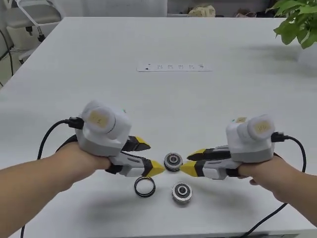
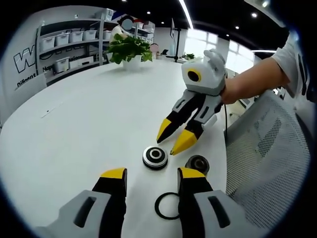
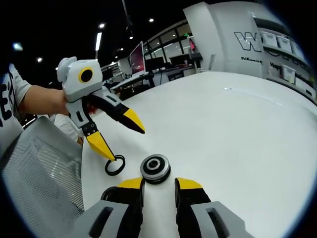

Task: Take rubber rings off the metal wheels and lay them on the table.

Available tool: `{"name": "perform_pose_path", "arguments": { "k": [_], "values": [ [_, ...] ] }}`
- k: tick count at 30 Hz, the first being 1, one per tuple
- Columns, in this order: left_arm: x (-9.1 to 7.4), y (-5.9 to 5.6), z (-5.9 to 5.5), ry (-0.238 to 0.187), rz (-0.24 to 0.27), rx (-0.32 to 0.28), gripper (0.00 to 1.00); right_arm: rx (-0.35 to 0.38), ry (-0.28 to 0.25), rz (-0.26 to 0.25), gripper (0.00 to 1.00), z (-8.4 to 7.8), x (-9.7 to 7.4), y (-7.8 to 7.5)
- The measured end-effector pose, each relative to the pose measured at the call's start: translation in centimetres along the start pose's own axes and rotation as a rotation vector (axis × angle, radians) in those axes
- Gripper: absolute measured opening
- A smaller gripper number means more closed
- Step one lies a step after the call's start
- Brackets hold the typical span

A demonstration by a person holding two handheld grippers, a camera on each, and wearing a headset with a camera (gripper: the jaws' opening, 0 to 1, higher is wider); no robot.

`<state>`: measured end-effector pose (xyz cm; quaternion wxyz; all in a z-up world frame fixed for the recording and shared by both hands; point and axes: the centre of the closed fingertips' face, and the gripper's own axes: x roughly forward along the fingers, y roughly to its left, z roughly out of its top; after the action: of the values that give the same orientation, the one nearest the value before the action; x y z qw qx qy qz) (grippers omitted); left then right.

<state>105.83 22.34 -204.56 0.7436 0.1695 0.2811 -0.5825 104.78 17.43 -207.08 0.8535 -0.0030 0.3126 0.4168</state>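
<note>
The left gripper (image 1: pixel 148 156), low in the person's left hand (image 1: pixel 81 161), points right with its jaws spread wide and empty, its lower tip close by a loose rubber ring (image 1: pixel 144 186) lying flat on the white table (image 1: pixel 208 104). One metal wheel (image 1: pixel 173 161) lies flat, axle up, between the facing tips, and a second wheel (image 1: pixel 182 192) lies nearer the person beside the ring. The right gripper (image 1: pixel 187 162) points left from the right hand (image 1: pixel 262 173), jaws less parted and empty; a power strip (image 1: pixel 173 67) lies mid-table and a plant (image 1: pixel 297 22) stands at the far right corner.
</note>
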Motion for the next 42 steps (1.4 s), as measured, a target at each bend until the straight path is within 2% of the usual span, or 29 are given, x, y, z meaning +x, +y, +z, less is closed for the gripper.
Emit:
{"name": "perform_pose_path", "arguments": {
  "k": [10,19,31,42],
  "values": [
    [1.0,-0.5,-0.3,0.004,-0.016,-0.01,0.34,-0.037,0.009,0.004,0.17,-0.3,0.5,0.1],
    [1.8,-0.7,0.1,-0.008,-0.028,-0.026,0.3,-0.119,0.036,0.001,0.13,-0.6,0.9,0.3],
    [2.8,-1.1,0.7,0.003,-0.04,0.005,0.26,-0.155,0.039,-0.009,0.1,-0.6,1.0,0.1],
    [3.9,-1.3,1.0,0.01,-0.041,0.033,0.17,-0.178,0.039,-0.013,0.11,-0.7,1.0,0.1]
  ]
}}
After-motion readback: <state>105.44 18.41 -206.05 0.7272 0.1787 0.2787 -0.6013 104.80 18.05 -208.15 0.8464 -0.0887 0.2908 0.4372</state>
